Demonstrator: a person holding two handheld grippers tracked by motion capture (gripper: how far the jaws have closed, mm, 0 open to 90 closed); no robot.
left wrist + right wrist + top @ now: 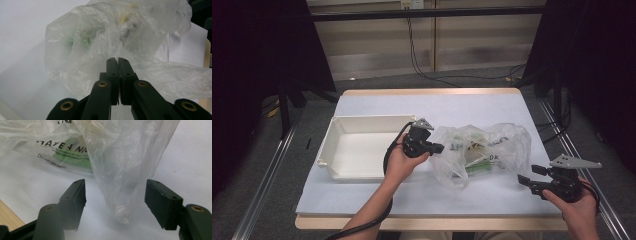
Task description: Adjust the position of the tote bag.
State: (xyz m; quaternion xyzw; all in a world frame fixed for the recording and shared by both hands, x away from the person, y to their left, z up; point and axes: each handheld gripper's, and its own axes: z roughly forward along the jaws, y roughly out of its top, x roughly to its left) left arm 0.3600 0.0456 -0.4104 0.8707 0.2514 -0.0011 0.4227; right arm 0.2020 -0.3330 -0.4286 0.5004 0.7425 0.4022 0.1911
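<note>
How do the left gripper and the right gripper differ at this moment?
The left gripper is shut, pinching the plastic bag; the right gripper is open, film between its jaws but unpressed. The left one sits beside the white tray, the right near the table's edge. Both are black.

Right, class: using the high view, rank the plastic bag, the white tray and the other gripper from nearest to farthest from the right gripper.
1. Plastic bag: just up and left of the right gripper, mid-table; the right gripper view shows a fold of it between the open jaws.
2. Left gripper: farther left, at the bag's left edge.
3. White tray: farthest, on the table's left side.
</note>
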